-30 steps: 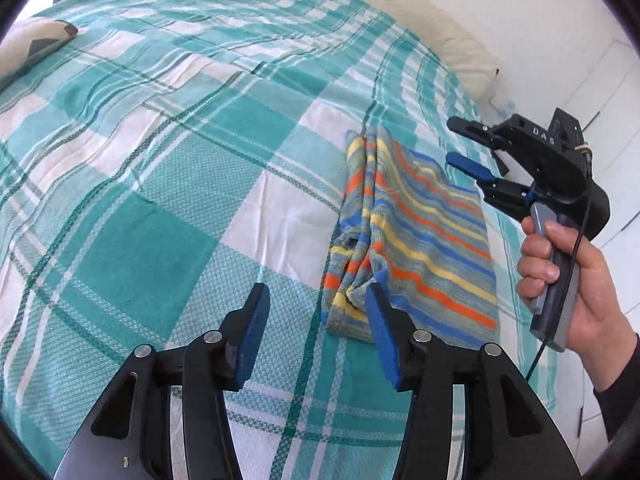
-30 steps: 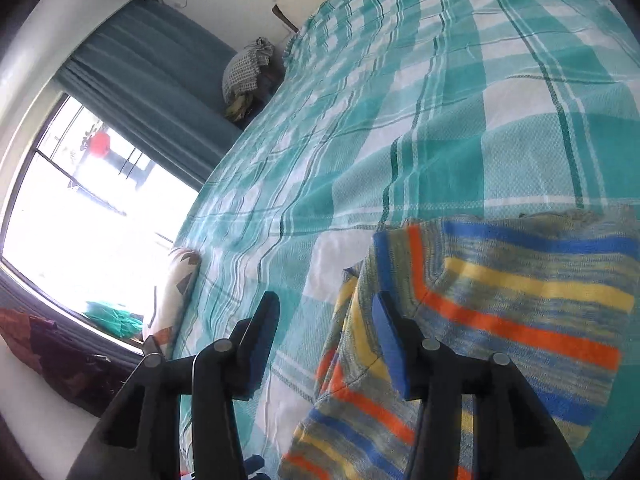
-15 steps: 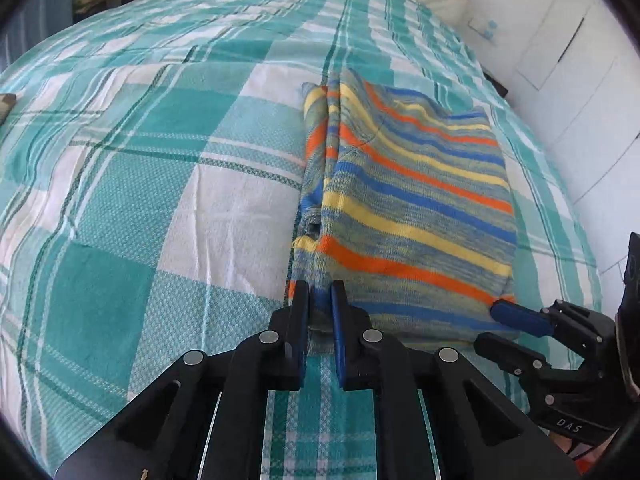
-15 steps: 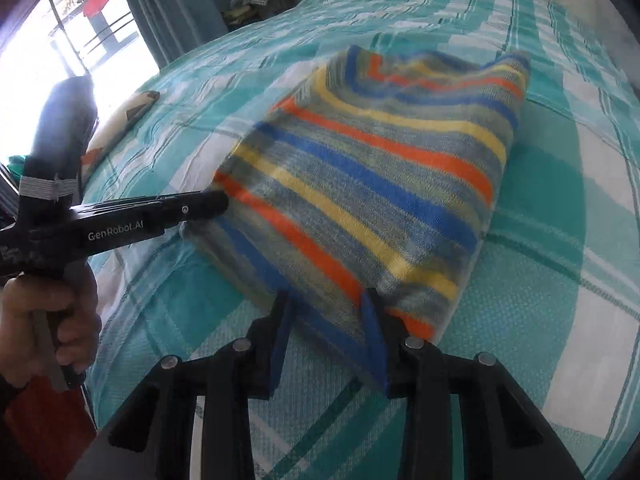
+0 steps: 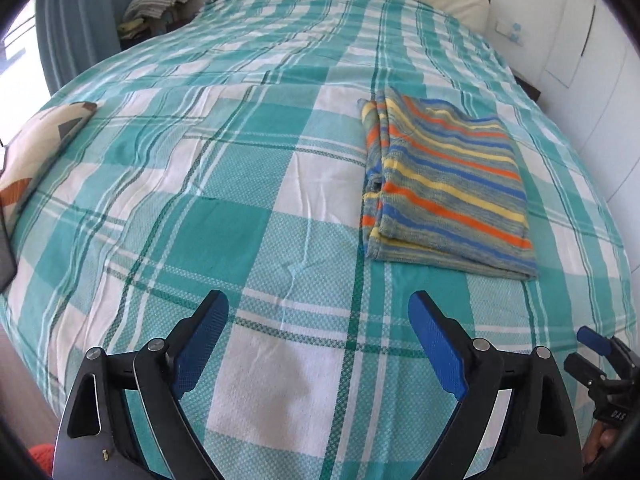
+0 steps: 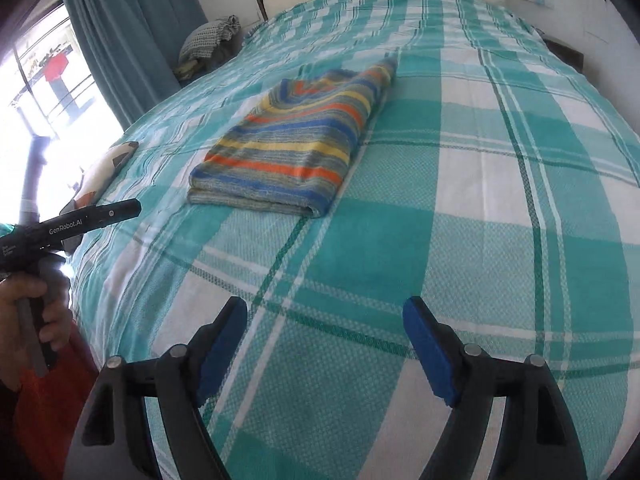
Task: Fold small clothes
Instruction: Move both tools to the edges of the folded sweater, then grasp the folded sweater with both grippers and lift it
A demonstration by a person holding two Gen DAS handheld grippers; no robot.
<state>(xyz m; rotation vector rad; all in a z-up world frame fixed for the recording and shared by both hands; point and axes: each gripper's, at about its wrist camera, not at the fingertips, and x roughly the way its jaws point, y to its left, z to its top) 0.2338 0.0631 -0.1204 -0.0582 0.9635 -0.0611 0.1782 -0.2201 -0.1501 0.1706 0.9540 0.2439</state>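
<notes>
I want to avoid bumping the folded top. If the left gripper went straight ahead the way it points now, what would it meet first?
Probably the plaid bedspread alone: the open left gripper aims left of the striped garment, though fisheye depth is uncertain.

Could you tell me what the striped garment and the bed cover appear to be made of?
The striped garment looks like a soft, matte knit, possibly cotton or acrylic: its stripes are heathered and its folded edges are thick. The bed cover looks like woven cotton, matte, with a visible grainy weave and creases.

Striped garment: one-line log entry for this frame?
striped garment: folded, flat on bed | left gripper: open, clear | right gripper: open, clear
</notes>
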